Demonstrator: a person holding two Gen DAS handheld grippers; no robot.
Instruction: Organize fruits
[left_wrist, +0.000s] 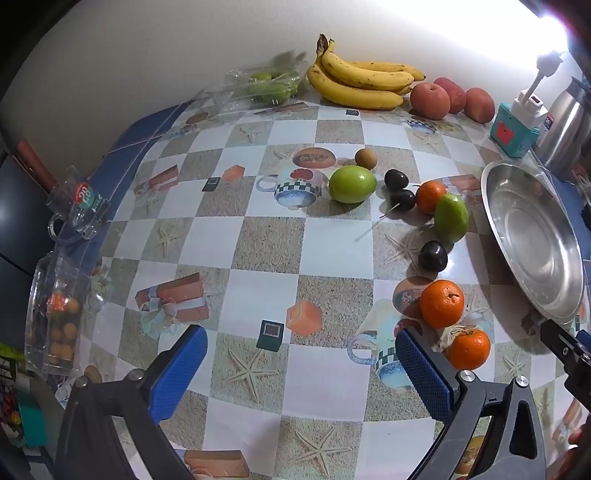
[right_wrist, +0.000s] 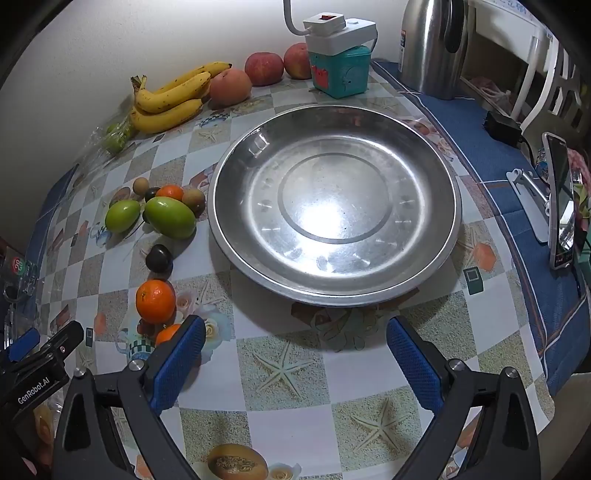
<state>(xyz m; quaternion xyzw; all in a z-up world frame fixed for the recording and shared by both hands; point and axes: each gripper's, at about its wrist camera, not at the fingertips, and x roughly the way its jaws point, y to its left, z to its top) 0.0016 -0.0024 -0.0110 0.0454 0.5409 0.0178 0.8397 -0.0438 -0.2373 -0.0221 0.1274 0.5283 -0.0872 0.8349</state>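
Steel, shiny and shallow, the wide dish (right_wrist: 334, 206) lies straight ahead of the right tool (right_wrist: 295, 363), with nothing in it. Both tools are released, jaws spread wide and nothing between them. The loose fruit sits left of the right tool and ahead-right of the left tool (left_wrist: 301, 373): two tangerines closest, the nearer one (left_wrist: 469, 349) just beside the left tool's right pad, the other (left_wrist: 441, 303) a little farther on. Beyond them lie a dark plum (left_wrist: 433, 255), two green fruits (left_wrist: 450, 218) (left_wrist: 352, 184), more dark plums, a third tangerine and a small brown fruit. Bananas (left_wrist: 360, 83) and red apples (left_wrist: 430, 100) rest far ahead against the wall.

The tangerines look light and slightly yielding; a gentle squeeze across the widest girth should hold without bruising. The plums look smooth, likely slippery, and prone to roll, so a centred grip seems wise. The green fruits appear firm and are best taken across the short axis.

Readable writing: "GenRobot.AI" on the left tool's body (right_wrist: 35, 382), seen from the right camera, and "28" on a round sticker (left_wrist: 84, 194) on a clear container off to the left of the surface (left_wrist: 258, 258).
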